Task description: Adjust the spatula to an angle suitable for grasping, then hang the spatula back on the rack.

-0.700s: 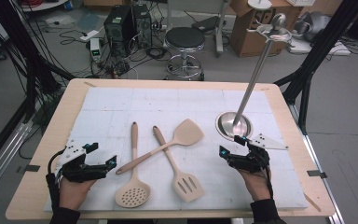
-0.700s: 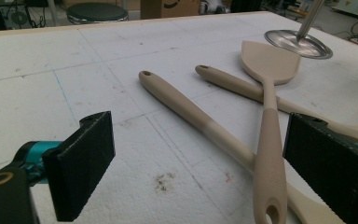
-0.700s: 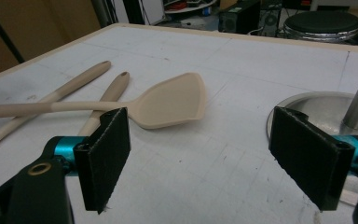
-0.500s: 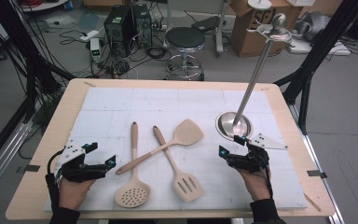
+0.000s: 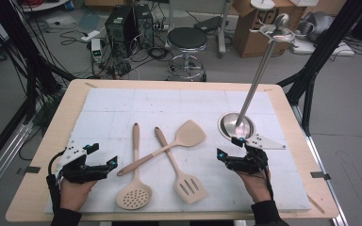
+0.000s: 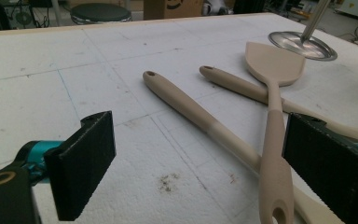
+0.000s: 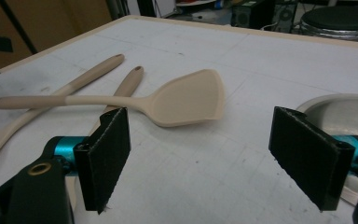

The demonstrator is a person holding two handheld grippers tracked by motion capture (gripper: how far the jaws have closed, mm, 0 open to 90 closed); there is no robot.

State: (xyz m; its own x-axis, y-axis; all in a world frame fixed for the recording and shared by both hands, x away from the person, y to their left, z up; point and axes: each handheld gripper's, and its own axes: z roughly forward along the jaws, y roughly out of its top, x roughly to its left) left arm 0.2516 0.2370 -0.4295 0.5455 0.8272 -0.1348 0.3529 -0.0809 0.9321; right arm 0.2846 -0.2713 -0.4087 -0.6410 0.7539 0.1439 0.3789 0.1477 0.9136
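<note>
Table [image 5: 52,155] from the high view: three beige utensils on a white mat, the skimmer [image 5: 134,186], the slotted turner [image 5: 188,184] and the spatula [image 5: 188,134], whose handle crosses over the other two. Left tool [image 5: 107,165] sits open near its handle tip; right tool [image 5: 227,147] is open beside a steel stand [image 5: 238,125]. Left gripper view: jaws wide apart, nothing held, spatula handle just inside the right jaw. Right gripper view: jaws apart too, spatula blade ahead.
</note>
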